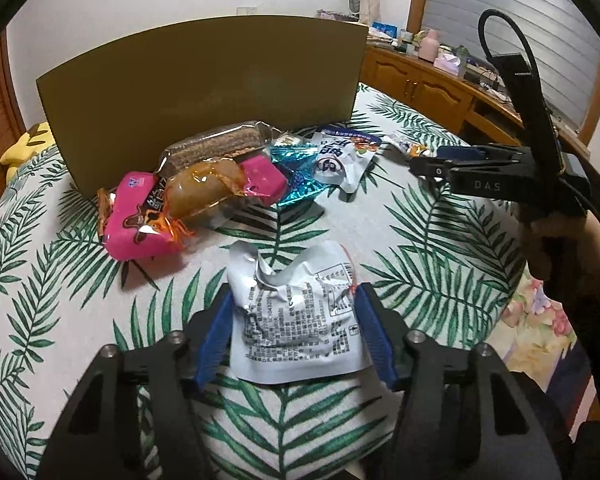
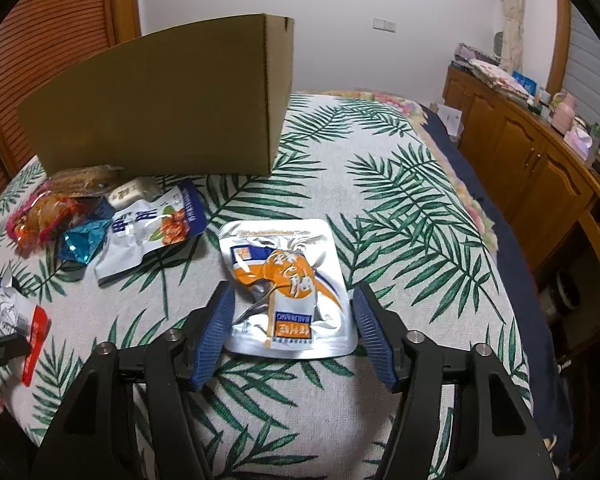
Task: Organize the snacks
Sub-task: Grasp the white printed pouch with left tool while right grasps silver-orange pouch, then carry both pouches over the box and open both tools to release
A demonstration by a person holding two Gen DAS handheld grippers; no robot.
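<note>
Your left gripper (image 1: 294,316) pinches a crumpled white packet (image 1: 296,312), its fine print unreadable. Your right gripper (image 2: 294,320) straddles a silver-and-orange pouch (image 2: 286,284), pads just clear. "DAS" shows on the right tool. The other snacks (image 1: 204,184) lie before the cardboard box (image 1: 204,92) on a palm-leaf cloth (image 2: 400,216); wooden cabinets (image 2: 520,160) stand behind.

1. Box (image 1: 204,92): matt brown cardboard, smooth.
2. Cloth (image 1: 420,248): woven fabric, matt, leaf print.
3. White pouch (image 1: 296,316): crinkled foil-plastic, slight sheen.
4. Orange pouch (image 2: 288,288): glossy silvery foil, wrinkled.
5. Teal wrapper (image 1: 296,184): shiny metallic foil.
6. Pink pack (image 1: 136,216): glossy plastic film.
7. Pads (image 2: 216,328): blue, ribbed, rubbery; arms matt black plastic.
8. Cabinets (image 2: 532,168): varnished wood.
</note>
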